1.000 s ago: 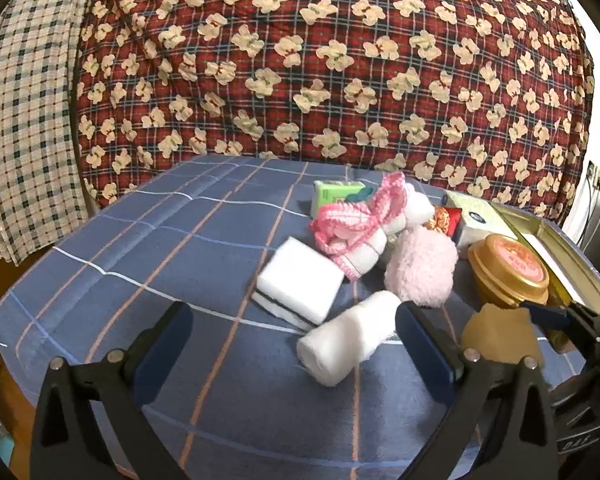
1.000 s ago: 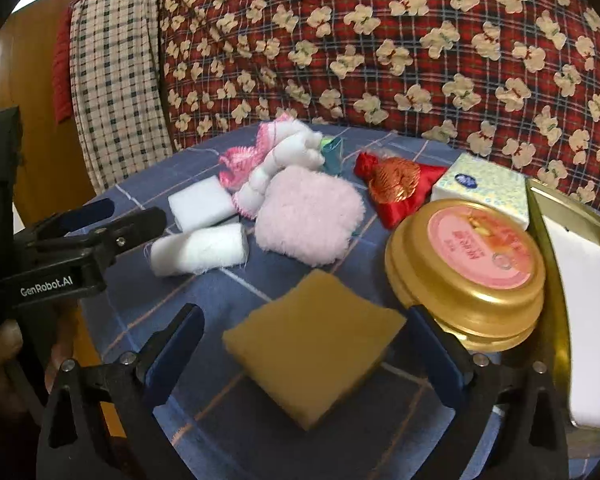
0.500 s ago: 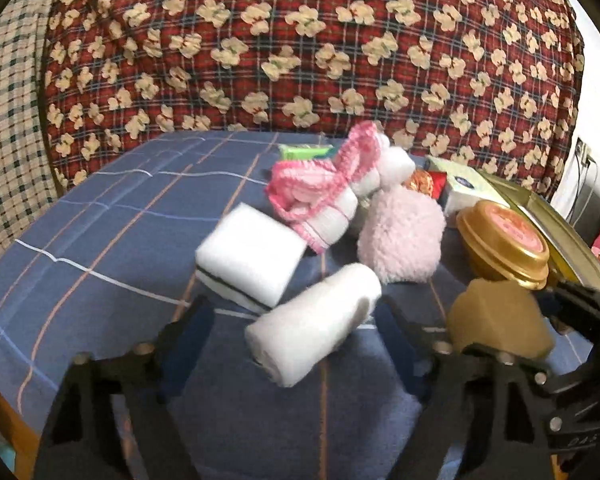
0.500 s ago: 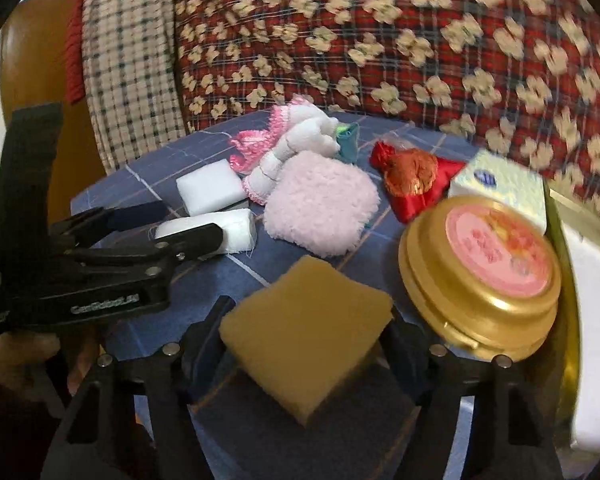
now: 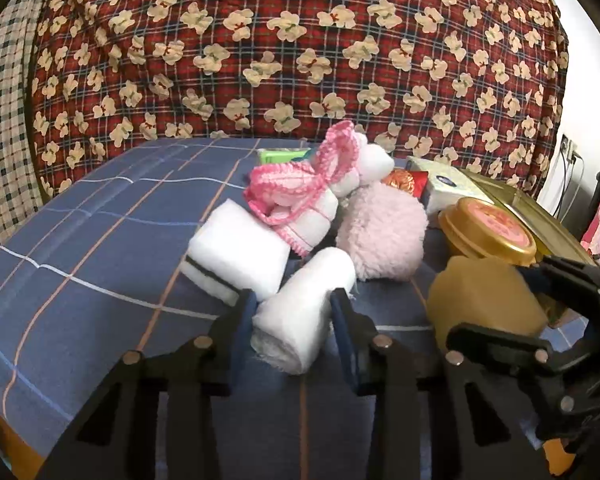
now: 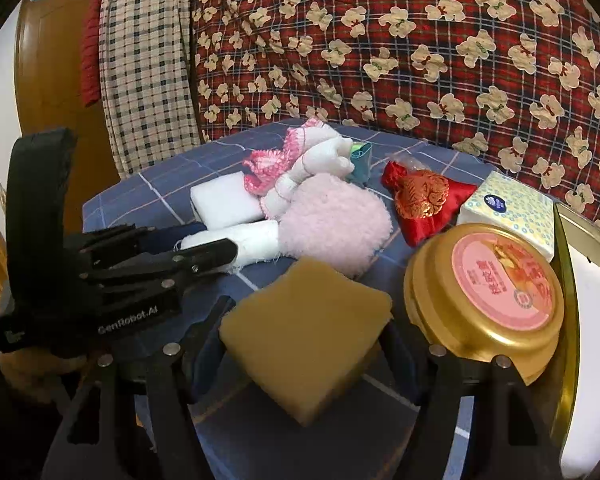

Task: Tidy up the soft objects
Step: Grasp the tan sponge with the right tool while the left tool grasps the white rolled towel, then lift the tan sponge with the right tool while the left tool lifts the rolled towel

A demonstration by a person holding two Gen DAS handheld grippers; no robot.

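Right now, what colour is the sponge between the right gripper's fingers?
Tan, a yellowish brown: the sponge shows best in the right wrist view.

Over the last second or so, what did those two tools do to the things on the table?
The left tool moved in and its jaws have just been closing on the white rolled cloth. The right tool narrowed onto the tan sponge, whose sides its jaws now touch. The pink fluffy pad, gold tin and red pouch stayed put.

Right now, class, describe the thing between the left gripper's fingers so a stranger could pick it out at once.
On the blue checked tablecloth, find the fluffy pink pouf. Just in front lies a rolled white cloth, pinched by the left gripper. Unlike the flat white sponge beside it, it is a cylinder with frayed ends.
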